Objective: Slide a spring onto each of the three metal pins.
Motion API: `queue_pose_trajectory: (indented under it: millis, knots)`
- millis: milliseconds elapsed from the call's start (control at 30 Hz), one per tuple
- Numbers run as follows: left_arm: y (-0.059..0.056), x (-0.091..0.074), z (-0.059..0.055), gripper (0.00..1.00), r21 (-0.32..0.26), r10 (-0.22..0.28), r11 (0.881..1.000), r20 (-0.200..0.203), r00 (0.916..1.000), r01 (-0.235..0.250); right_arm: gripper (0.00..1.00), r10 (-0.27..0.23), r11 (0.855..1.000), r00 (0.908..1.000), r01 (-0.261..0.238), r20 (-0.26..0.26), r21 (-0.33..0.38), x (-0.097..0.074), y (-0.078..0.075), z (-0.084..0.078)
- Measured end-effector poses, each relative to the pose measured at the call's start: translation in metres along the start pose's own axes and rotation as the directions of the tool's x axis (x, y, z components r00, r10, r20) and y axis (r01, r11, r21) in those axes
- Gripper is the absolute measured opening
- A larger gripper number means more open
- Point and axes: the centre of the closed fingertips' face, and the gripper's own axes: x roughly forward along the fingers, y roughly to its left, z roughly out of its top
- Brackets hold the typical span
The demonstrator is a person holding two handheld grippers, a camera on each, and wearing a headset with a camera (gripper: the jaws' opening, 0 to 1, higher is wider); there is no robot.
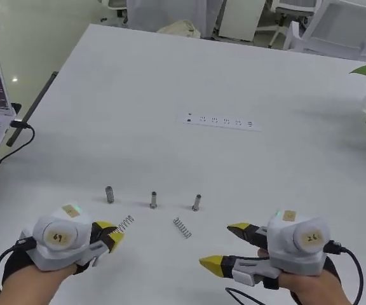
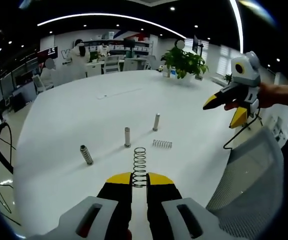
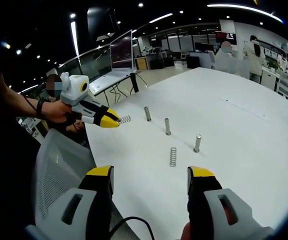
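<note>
Left yellow-tipped two-jaw gripper (image 2: pixel 139 178): clenched on thin steel coil spring (image 2: pixel 139 161), just short of the bare short grey metal middle pin (image 2: pixel 127 137). Right gripper (image 3: pixel 150 173): released, empty. Advice: tip coil upright over pin tip, lower straight, release late

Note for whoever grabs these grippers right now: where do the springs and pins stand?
Left gripper: shut on the held spring.
Right gripper: open, empty.
Done: the left pin in the head view carries a fitted spring.
Left to do: middle pin and right pin are bare; the loose spring lies on the table in front of them.
</note>
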Motion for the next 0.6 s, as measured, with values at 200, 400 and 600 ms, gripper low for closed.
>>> queue_pose_trajectory:
  millis: [200,400,600]
  knots:
    - [-0.004,-0.009,0.011,0.02,0.040,-0.013,0.999,0.019,0.9997,0.012,0.56,0.016,1.000,0.9999,-0.016,-0.002,-0.016,0.003,0.004,0.004]
    - [-0.006,-0.016,0.024,0.02,0.071,-0.023,0.997,0.043,0.9988,0.020,0.53,0.042,0.998,0.9991,-0.041,0.006,-0.040,0.007,0.009,0.014]
    - [-0.012,-0.022,0.035,0.02,0.118,-0.040,0.992,0.059,0.9975,0.033,0.51,0.076,0.995,0.9971,-0.076,-0.002,-0.066,0.013,0.016,0.019]
